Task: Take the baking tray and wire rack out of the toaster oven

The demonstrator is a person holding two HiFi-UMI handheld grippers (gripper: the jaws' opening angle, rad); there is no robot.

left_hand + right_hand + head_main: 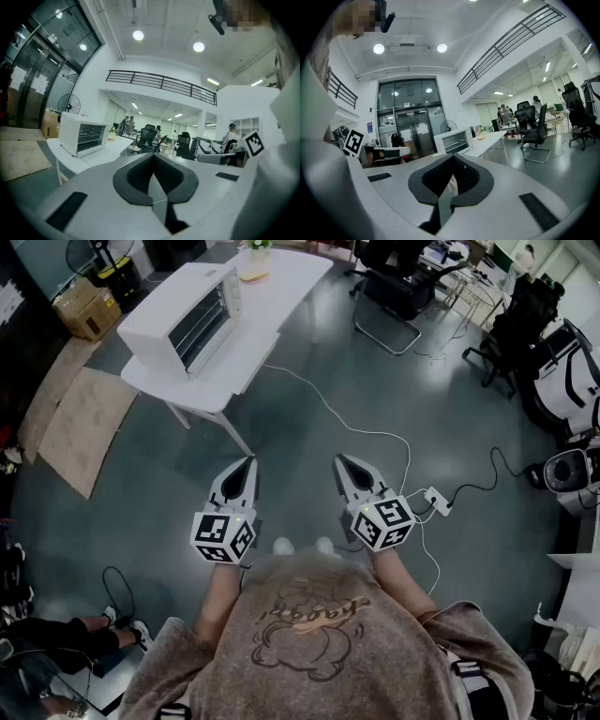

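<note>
With the left gripper and right gripper both pressed together on nothing, the toaster oven, door closed over a baking tray and wire rack I could not make out, stood on the white table well ahead of the jaws, so stepping close and squaring up to the door looked wisest.

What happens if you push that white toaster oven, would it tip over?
Probably not. The toaster oven is boxy, wider than tall, and flat on the table, so it would likely slide. It stands near the table's end, so a hard shove might drop it.
</note>
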